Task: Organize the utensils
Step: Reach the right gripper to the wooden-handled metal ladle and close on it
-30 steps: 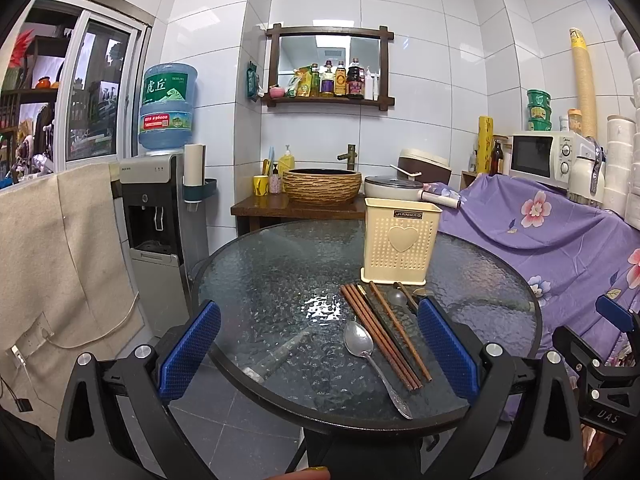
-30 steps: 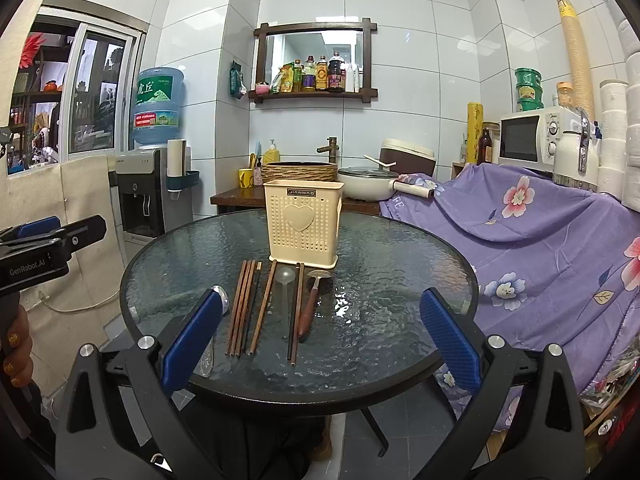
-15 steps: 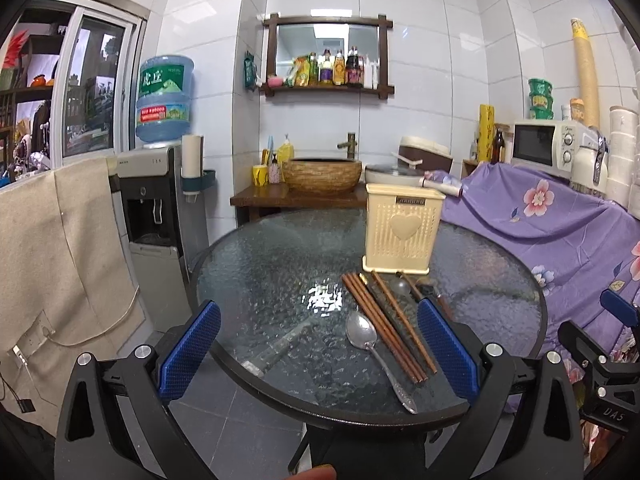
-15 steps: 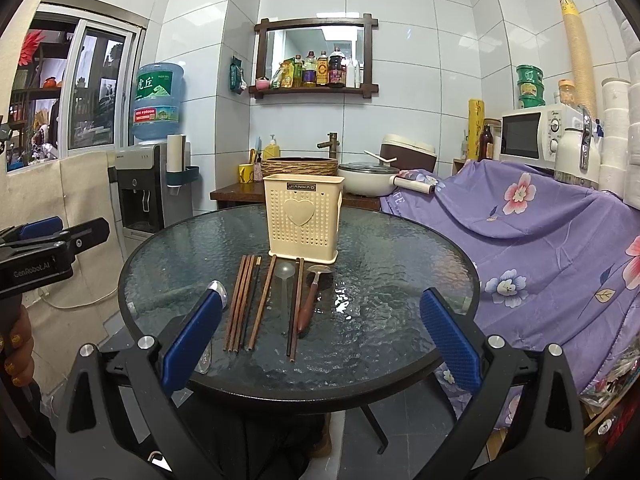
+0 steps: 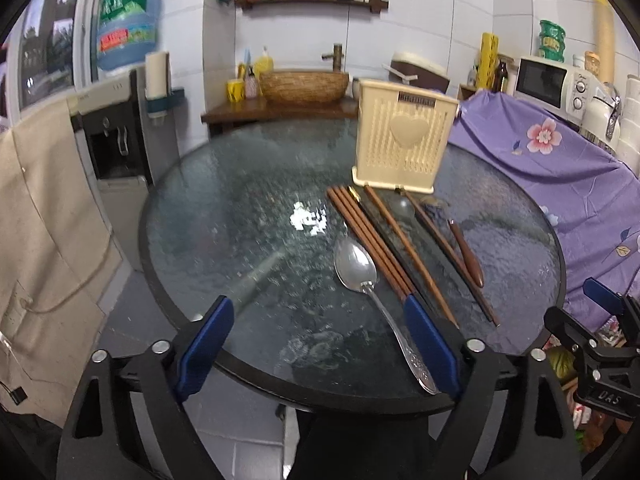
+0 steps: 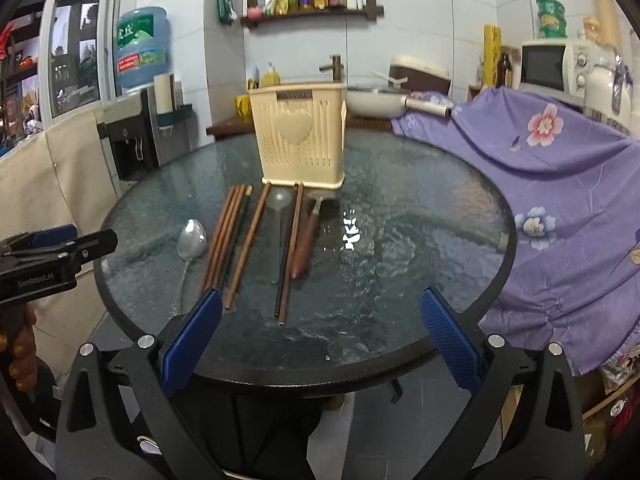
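A cream utensil holder point(image 5: 403, 138) point(image 6: 299, 136) with a heart on its front stands upright on the round glass table point(image 5: 240, 240) point(image 6: 420, 216). In front of it lie several brown chopsticks point(image 5: 370, 238) point(image 6: 226, 236), a metal spoon point(image 5: 356, 270) point(image 6: 191, 240), a wooden-handled utensil point(image 5: 466, 254) point(image 6: 307, 240) and a clear spoon point(image 6: 279, 199). My left gripper point(image 5: 318, 338) is open and empty over the table's near edge, its right finger beside the spoon handle. My right gripper point(image 6: 318, 328) is open and empty at the near edge, in front of the chopsticks.
A purple flowered cloth point(image 6: 560, 168) covers furniture right of the table. A water dispenser point(image 5: 116, 128) and a beige cloth point(image 5: 36, 208) stand to the left. A wooden counter with a woven basin point(image 5: 304, 86) is behind the table.
Both grippers have moved forward and down towards the table; the utensils and holder look larger and nearer. Both stay open. Nothing on the table has moved.
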`<action>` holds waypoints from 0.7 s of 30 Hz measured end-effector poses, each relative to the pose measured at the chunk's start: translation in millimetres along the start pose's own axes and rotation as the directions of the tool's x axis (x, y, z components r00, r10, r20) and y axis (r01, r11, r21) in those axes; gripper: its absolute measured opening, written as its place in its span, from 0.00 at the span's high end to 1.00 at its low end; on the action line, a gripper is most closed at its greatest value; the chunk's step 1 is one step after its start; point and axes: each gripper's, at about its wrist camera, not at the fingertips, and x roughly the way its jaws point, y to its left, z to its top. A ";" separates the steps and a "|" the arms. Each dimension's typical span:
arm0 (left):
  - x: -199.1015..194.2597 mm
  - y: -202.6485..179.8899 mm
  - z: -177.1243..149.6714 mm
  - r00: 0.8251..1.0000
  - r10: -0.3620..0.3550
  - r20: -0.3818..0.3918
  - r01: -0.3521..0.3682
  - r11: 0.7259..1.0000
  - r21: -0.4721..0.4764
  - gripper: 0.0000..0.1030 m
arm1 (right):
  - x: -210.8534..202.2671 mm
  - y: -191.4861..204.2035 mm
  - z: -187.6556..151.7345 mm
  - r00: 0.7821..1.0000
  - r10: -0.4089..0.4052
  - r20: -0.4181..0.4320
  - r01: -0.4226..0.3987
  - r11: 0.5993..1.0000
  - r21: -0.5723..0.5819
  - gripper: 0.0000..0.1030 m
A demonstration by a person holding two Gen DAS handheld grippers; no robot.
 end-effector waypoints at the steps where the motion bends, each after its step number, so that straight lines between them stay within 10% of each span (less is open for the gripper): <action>1: 7.0 2.1 0.5 1.000 -0.017 -0.025 0.016 1.000 -0.012 0.24 | 3.9 -2.1 1.1 1.000 0.005 -0.008 -0.005 1.000 0.014 0.05; 21: 82.5 -20.7 23.6 0.982 -0.023 -0.187 0.023 1.000 -0.003 0.42 | 69.8 -18.1 31.3 0.993 0.019 -0.120 -0.013 0.999 0.052 0.06</action>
